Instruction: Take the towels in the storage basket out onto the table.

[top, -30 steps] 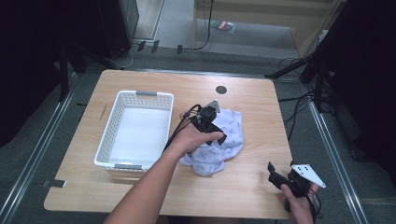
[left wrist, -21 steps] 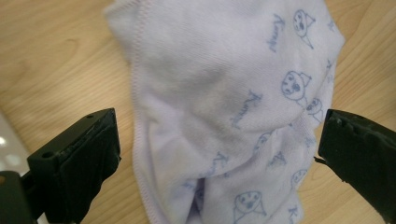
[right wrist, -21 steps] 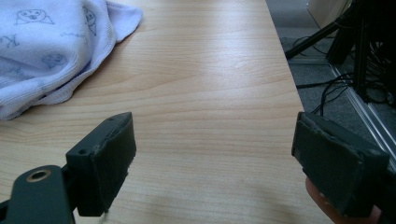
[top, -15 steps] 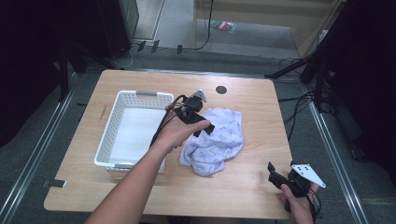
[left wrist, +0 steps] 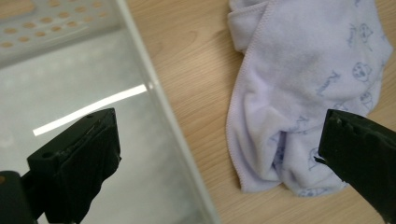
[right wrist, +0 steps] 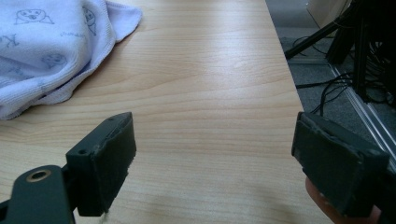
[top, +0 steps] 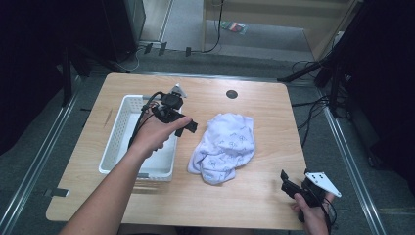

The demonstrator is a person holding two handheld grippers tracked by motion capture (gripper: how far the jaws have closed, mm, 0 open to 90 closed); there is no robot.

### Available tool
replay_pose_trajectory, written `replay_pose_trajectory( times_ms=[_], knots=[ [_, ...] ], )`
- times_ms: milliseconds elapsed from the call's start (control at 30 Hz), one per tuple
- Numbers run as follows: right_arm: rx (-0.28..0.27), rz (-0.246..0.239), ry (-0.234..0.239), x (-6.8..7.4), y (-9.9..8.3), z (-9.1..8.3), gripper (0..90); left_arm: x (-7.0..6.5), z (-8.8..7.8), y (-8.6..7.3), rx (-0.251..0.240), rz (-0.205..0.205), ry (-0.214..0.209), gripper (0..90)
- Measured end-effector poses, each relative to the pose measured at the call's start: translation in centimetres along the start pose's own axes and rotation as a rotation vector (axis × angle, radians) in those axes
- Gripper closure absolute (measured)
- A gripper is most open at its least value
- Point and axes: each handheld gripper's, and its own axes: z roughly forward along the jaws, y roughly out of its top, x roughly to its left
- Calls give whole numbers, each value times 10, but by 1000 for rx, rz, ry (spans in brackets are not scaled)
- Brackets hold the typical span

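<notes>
Left gripper (top: 188, 126): jaws spread wide, empty, held above the near rim of the white basket (top: 113, 142), one jaw over the basket floor, the other over the cloth (top: 225, 147). Right gripper (top: 289, 186): jaws wide apart too, nothing between them, low at the near right corner of the desk (top: 264, 205). Cloth: pale, printed, lying crumpled on the desk just beside the basket, free of both grippers. Likely step: picking up the cloth for the basket. Best done by dropping onto a thick fold near the middle, closing fully, lifting clear of the rim.
</notes>
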Motion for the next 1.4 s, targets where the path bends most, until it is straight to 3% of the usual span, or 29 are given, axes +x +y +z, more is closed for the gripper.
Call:
replay_pose_trajectory(
  times_ms=[67,233,300,333,400,433,500,600,1000,1033,1267,1300,1367,1400],
  knots=[
    [1,1,1,0,0,0,139,3,-1,-1,-1,-3,0,0],
    [-1,7,3,-1,0,0,139,33,-8,-17,-12,-48,10,0],
    [-1,6,2,-1,0,0,139,37,-9,-19,-13,-53,11,0],
    [0,7,2,-1,0,0,139,49,-10,-27,-17,-76,21,0],
    [0,10,2,-1,0,-1,139,55,-11,-30,-14,-84,22,0],
    [-1,7,2,-1,0,0,139,66,-15,-37,-15,-95,29,0],
    [-1,7,2,-1,0,0,139,71,-17,-40,-22,-105,34,0],
    [1,9,1,-1,0,0,139,91,-27,-53,-39,-137,43,0],
    [6,13,-7,-1,0,0,139,133,-58,-89,-111,-174,61,0],
    [8,12,-6,-1,0,0,138,140,-63,-98,-131,-178,82,0],
    [15,-3,2,0,1,2,137,168,-70,-130,-173,-229,89,0],
    [15,-1,4,-1,1,2,137,176,-71,-143,-205,-253,76,0],
    [14,-4,6,-1,1,2,137,179,-71,-150,-220,-274,62,0],
    [13,-2,4,-1,1,2,137,185,-70,-164,-250,-289,59,0]
  ],
)
